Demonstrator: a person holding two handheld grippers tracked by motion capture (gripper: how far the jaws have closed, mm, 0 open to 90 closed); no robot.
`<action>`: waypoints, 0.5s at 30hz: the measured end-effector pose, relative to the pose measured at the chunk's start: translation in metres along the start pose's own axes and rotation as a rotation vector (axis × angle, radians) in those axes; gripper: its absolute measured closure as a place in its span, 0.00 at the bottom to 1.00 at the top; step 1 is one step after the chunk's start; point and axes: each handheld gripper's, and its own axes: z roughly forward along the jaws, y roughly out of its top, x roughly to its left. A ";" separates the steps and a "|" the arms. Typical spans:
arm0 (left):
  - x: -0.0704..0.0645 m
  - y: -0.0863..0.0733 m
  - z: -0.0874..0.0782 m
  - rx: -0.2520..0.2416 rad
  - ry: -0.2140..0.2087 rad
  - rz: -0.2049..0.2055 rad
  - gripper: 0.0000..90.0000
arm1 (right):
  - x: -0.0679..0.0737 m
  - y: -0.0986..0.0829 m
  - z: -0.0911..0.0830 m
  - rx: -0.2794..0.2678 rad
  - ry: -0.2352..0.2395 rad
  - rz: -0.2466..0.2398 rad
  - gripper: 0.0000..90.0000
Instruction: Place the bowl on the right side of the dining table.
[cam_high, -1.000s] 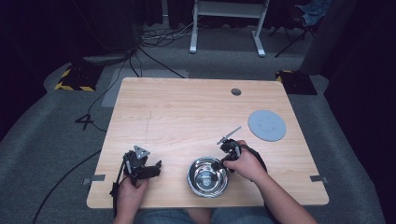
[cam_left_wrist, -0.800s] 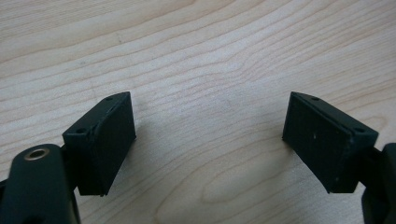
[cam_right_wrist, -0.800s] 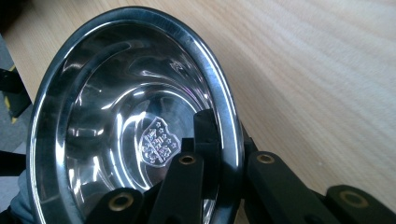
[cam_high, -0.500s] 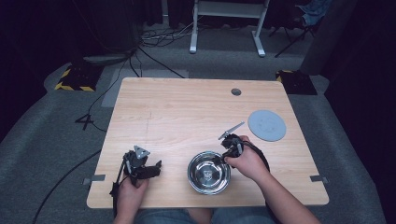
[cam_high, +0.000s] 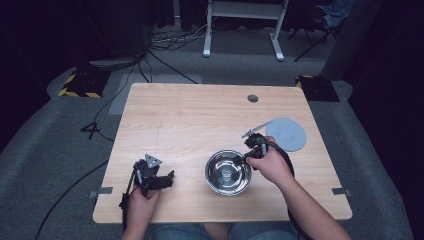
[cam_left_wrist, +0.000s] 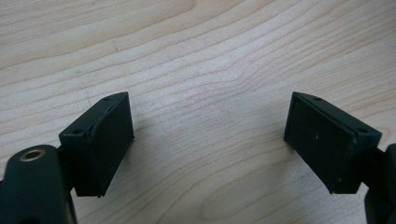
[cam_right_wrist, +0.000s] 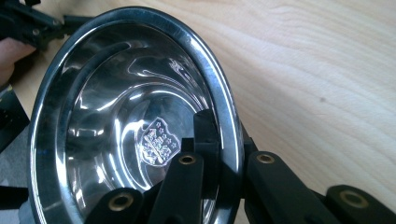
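Gripping shiny round steel bowl (cam_right_wrist: 126, 126) rim with right gripper (cam_right_wrist: 224, 158) clamped; lift level near table's (cam_high: 200, 110) front edge; left gripper (cam_left_wrist: 208, 140) spread apart, idle.

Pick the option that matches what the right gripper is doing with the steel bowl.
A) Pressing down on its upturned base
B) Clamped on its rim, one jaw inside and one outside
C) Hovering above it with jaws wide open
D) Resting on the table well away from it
B: in the right gripper view the right gripper is shut on the rim of the steel bowl, one jaw inside, one outside.
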 end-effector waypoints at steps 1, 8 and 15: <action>0.000 0.000 0.000 0.000 0.001 0.000 0.18 | -0.002 0.001 -0.003 -0.013 0.002 0.015 0.97; 0.000 0.002 0.002 0.000 0.003 -0.005 0.18 | -0.011 0.006 -0.014 -0.057 -0.025 0.041 0.97; 0.000 0.002 0.002 -0.004 0.005 -0.004 0.18 | -0.024 0.010 -0.029 -0.099 -0.054 0.079 0.97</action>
